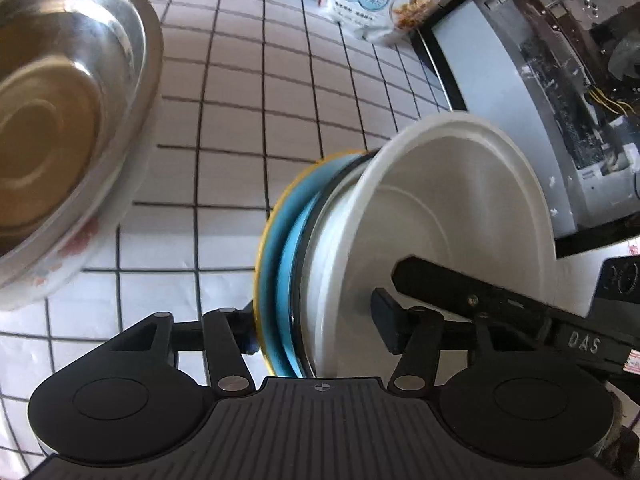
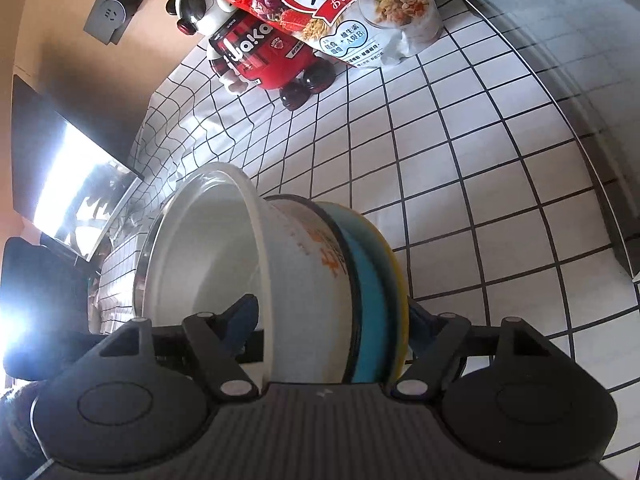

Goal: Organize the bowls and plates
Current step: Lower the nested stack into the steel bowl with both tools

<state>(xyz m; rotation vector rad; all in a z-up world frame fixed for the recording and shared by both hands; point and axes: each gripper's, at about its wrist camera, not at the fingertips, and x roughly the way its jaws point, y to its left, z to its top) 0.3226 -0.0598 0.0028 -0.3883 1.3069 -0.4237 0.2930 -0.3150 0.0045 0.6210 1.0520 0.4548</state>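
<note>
Nested dishes, tipped on edge, held between both tools above the counter [image 1: 280,80].
Stack [image 1: 320,264]: white bowl [image 2: 224,264] innermost, blue and yellow rims behind. Left tool [image 1: 316,320] and right tool [image 2: 332,320] straddle it, grip uncertain. Steel bowl [image 1: 60,120] at 10 o'clock. Step: consolidating; next, lowering the stack level.

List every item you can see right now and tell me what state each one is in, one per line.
White bowl: tipped on its side, nested in the stack.
Blue dish: on edge, behind the white bowl.
Yellow dish: on edge, outermost.
Steel bowl: apart from the stack, empty, tilted in view.
Left gripper: jaws straddle the stack; contact unclear.
Right gripper: jaws straddle the stack; contact unclear.
Cereal bag: sealed, leaning.
</note>
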